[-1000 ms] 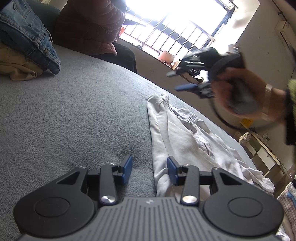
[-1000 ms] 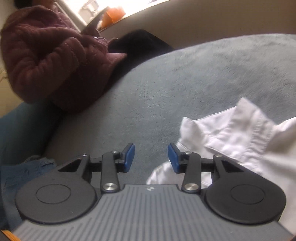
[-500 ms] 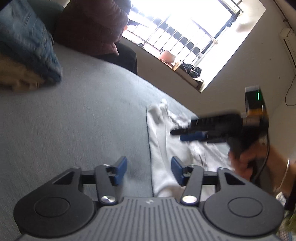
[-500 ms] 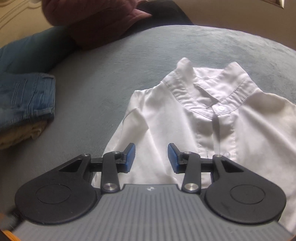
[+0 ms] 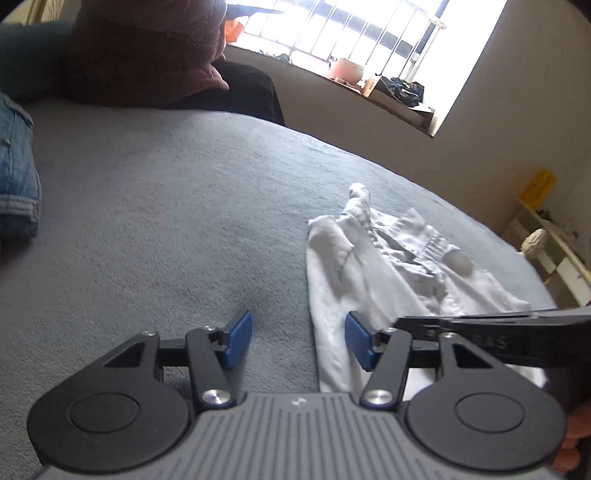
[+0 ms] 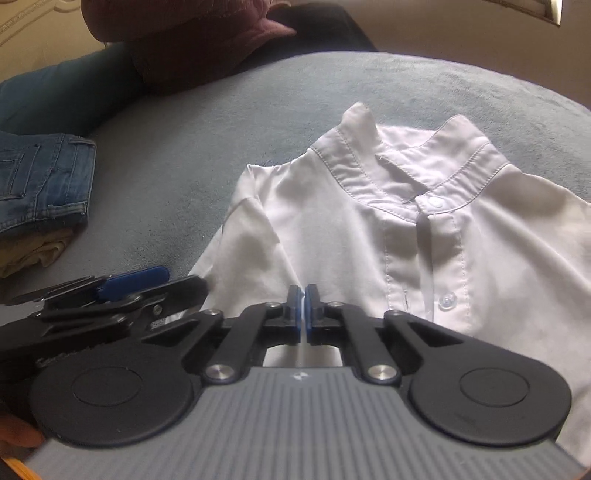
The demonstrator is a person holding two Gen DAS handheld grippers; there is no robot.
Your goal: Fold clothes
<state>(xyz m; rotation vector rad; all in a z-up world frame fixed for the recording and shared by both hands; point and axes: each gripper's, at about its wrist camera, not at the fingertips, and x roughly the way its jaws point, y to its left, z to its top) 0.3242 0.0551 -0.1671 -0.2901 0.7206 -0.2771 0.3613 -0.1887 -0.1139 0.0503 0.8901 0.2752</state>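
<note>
My right tool [image 6: 304, 309] pinches the shirt [image 6: 369, 229] lying buttoned, front-up on the bed [image 5: 166, 206] — left tool [image 5: 298, 343] agape at its edge — jeans [image 6: 40, 181] already folded, shirt unfolded.

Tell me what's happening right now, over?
Left tool open beside the white shirt. Right tool shut at its front, pinch unconfirmed. Shirt flat on bed, nothing blocking.

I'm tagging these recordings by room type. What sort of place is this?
Most likely a bedroom in a home. A white shirt lies on a wide grey blanket that looks like a bed, folded jeans are stacked beside it, and a barred window has household clutter on its sill.
</note>
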